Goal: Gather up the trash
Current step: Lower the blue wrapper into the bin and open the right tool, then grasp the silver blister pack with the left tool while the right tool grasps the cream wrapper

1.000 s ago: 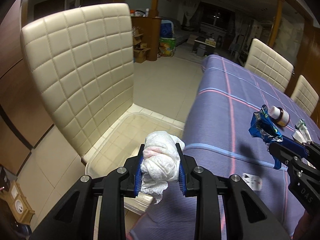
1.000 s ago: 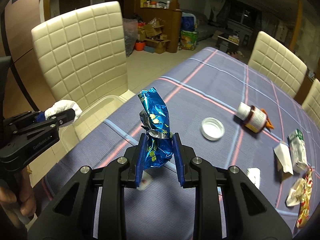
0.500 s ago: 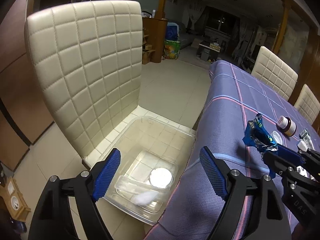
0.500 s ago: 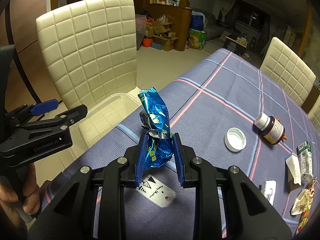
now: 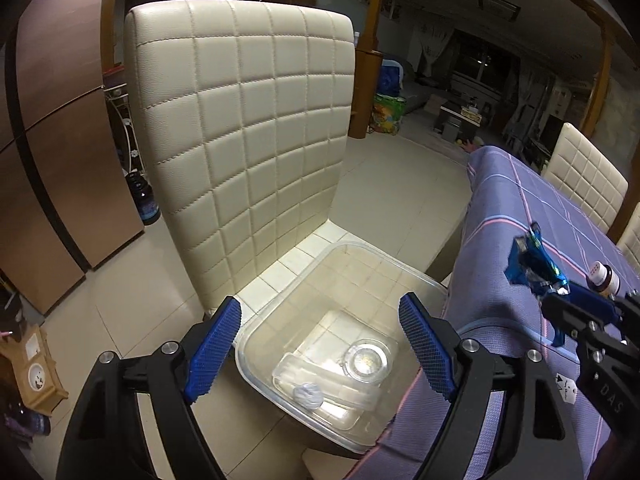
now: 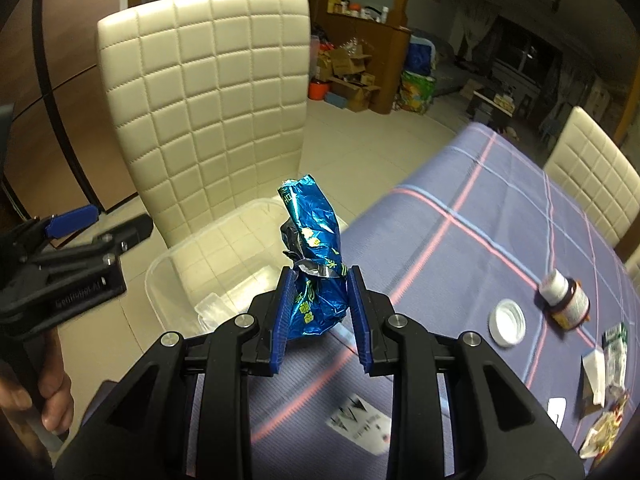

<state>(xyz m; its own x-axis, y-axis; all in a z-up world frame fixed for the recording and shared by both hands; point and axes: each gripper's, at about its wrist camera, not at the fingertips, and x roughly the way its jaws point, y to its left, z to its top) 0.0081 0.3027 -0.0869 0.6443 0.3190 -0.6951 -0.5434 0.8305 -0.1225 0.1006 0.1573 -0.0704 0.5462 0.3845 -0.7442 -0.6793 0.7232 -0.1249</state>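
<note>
My left gripper is open and empty, hanging over a clear plastic bin on the cream chair seat. A crumpled white tissue lies in the bin beside a clear box and a round lid. My right gripper holds a crumpled blue foil wrapper upright between its pads. Its jaws are opening slightly while the pads still touch the wrapper. It hovers at the table's left edge, just right of the bin. The left gripper shows at that view's left.
The purple checked tablecloth carries a brown bottle, a white cap, a printed card and several wrappers at the right. The quilted chair back rises behind the bin. Tiled floor lies beyond.
The left gripper opened and let the white tissue fall into the bin. Both grippers shifted left toward the chair, the right one carrying the blue wrapper to the table's edge.
</note>
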